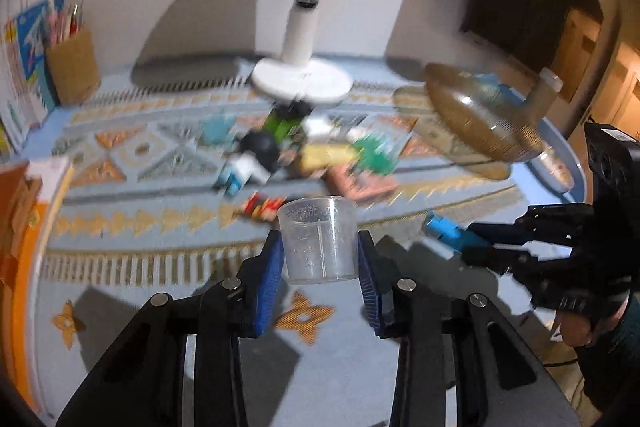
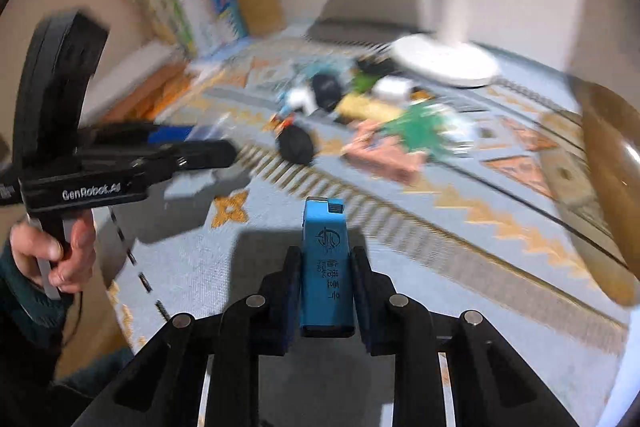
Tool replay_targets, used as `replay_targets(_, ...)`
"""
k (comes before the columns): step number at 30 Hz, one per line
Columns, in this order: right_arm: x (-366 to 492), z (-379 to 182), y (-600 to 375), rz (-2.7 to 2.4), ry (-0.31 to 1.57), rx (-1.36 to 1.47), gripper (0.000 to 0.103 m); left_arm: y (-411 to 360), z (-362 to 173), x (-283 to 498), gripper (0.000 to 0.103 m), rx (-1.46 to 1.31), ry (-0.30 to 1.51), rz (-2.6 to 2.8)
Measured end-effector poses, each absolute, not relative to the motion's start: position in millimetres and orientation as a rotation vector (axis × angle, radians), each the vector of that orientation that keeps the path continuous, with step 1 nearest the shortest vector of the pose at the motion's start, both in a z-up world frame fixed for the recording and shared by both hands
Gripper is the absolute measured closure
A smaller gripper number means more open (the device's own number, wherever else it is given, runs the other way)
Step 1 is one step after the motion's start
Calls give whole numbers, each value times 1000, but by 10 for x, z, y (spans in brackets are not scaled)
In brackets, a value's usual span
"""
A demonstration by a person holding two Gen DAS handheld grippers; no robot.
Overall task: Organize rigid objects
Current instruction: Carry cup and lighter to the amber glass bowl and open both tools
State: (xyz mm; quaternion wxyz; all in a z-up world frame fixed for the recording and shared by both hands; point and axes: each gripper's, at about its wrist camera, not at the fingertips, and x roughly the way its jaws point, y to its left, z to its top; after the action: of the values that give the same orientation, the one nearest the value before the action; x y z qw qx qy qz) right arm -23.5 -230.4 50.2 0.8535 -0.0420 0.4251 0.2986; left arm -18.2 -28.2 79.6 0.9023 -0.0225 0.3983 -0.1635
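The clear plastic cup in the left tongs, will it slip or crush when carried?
The cup looks thin-walled and light, so it may flex under a hard squeeze. Its smooth tapered sides could slide between the left tongs.

Showing: one clear measuring cup [image 1: 318, 239], one blue lighter [image 2: 326, 267], one white lamp base [image 1: 302, 81], two grippers; the blurred clutter pile is resisting counting.

Right gripper [image 2: 325, 283] clamps a blue lighter [image 2: 326, 267] upright between its pads, above a patterned blue tablecloth [image 2: 400, 227]. Left gripper [image 2: 224, 147] at left, held by a hand [image 2: 60, 251]. Blurred clutter pile [image 2: 360, 115] and white lamp base [image 2: 444, 61] behind.
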Motion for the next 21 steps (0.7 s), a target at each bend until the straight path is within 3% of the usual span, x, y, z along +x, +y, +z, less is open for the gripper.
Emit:
replay_targets(12, -386, 1790, -3943, 119, 583, -5, 79, -1706, 1811, 190, 70, 18, 625, -591)
replay_targets(16, -180, 1759, -4274, 62, 647, 56, 79, -2197, 1676, 499, 70, 5, 697, -669)
replay_targets(21, 178, 1305, -4407, 48, 823, 135, 79, -2610, 1273, 834, 70, 20, 809, -684)
